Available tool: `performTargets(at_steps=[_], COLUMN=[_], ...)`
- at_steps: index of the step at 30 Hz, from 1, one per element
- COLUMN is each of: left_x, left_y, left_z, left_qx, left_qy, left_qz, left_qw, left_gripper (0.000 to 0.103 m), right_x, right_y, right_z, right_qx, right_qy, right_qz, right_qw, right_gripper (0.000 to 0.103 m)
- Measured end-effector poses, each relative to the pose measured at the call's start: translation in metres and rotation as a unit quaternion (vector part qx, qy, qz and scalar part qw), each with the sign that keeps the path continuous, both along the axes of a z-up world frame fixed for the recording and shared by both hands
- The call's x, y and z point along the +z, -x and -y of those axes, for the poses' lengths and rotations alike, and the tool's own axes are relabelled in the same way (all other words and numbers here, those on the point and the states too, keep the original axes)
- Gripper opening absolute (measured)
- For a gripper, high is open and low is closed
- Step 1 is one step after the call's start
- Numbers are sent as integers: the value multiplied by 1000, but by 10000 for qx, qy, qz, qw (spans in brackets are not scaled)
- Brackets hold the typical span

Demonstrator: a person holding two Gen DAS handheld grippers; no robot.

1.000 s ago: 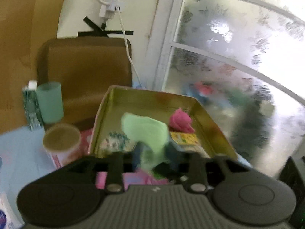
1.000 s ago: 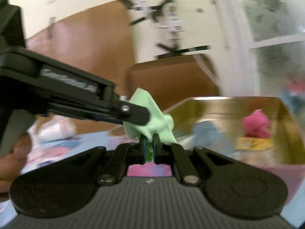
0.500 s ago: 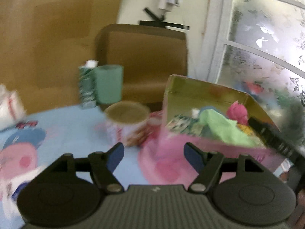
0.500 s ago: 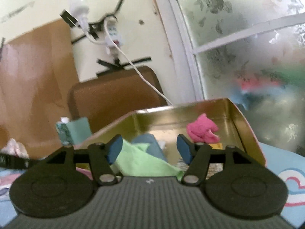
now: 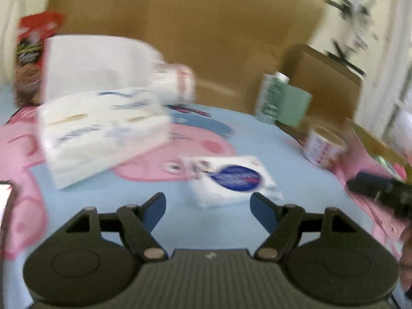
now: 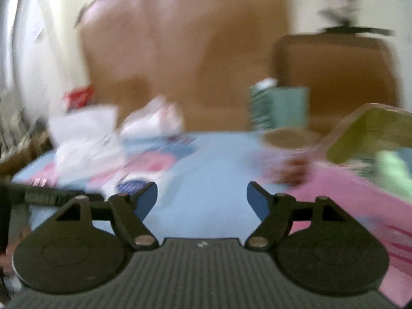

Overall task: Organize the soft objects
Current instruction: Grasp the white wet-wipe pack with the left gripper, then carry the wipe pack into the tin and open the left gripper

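- Our left gripper has its fingers spread wide apart with nothing between them; a second ago they pinched the green cloth.
- Our right gripper is just as wide apart and empty, where before it clamped that same cloth.
- Just beyond the left fingertips lies a small white tissue pack with a blue oval label, flat on the blue cartoon tablecloth.
- We have swung left: the box filled our view half a second ago, now it sits at the right edge.
- The green cloth rests inside the gold-lined box, in the right wrist view.
- Further out, a large white packet, blurred.
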State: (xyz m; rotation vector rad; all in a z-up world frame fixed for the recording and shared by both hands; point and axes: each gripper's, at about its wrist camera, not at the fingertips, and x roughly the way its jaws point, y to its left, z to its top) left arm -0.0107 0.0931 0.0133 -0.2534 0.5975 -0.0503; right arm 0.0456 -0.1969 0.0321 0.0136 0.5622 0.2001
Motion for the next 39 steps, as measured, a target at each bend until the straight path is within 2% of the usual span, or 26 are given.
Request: performTargets(at_steps=[3, 6, 12, 14, 17, 20, 23, 26, 28, 30, 33, 34, 36, 37, 39], left_x=[1, -1, -5, -6, -6, -5, -3, -2, 0, 1, 1, 1, 1, 1, 5], left_y=[-9, -26, -53, -54, -49, -40, -32, -29, -32, -37, -40, -40, -35, -30, -17], left_z=[-15, -16, 6, 17, 37, 54, 80, 122, 159, 197, 249, 265, 288, 299, 313], left_qx=[72, -21, -290, -408, -501, -766, -1284, -2056, -2678, -3321, -4186, -4452, -4824, -4975, -5147], left_qy=[395, 545, 351, 245, -86, -37, 78, 39, -108, -265, -654, -767, -1029, -1205, -1494], left_qz=[-1, -144, -322, -322, -350, -364, -416, -432, -476, -563, -597, -636, -602, -546, -448], left_qw=[9992, 9984, 9984, 9983, 9981, 9964, 9908, 9777, 9622, 9412, 9038, 8899, 8678, 8573, 8431], left_gripper=[74, 74, 66, 63, 63, 63, 63, 63, 63, 63, 64, 65, 65, 65, 64], right_x=[-17, -30, -44, -44, -41, -38, -34, -30, -25, -20, -14, -14, -16, -16, -17], right_y=[-26, -46, -73, -66, -48, -25, 8, 48, 72, 93, 122, 129, 146, 151, 162], right_z=[-36, -64, -86, -88, -90, -78, -55, -26, -3, 18, 54, 64, 82, 86, 90], right_qx=[509, 805, 845, 921, 891, 741, 466, -101, -582, -1100, -1805, -1977, -2290, -2362, -2461], right_qy=[318, 564, 637, 704, 953, 1036, 1210, 1342, 1274, 1261, 1113, 1027, 885, 861, 861], right_qz=[-350, -591, -1123, -1035, -865, -711, -572, -385, -276, -241, -237, -260, -310, -300, -227], right_qw=[9976, 9934, 9880, 9878, 9877, 9893, 9899, 9902, 9898, 9856, 9770, 9745, 9689, 9674, 9651], right_gripper=[82, 85, 85, 69, 64, 62, 60, 59, 59, 59, 59, 59, 57, 57, 57])
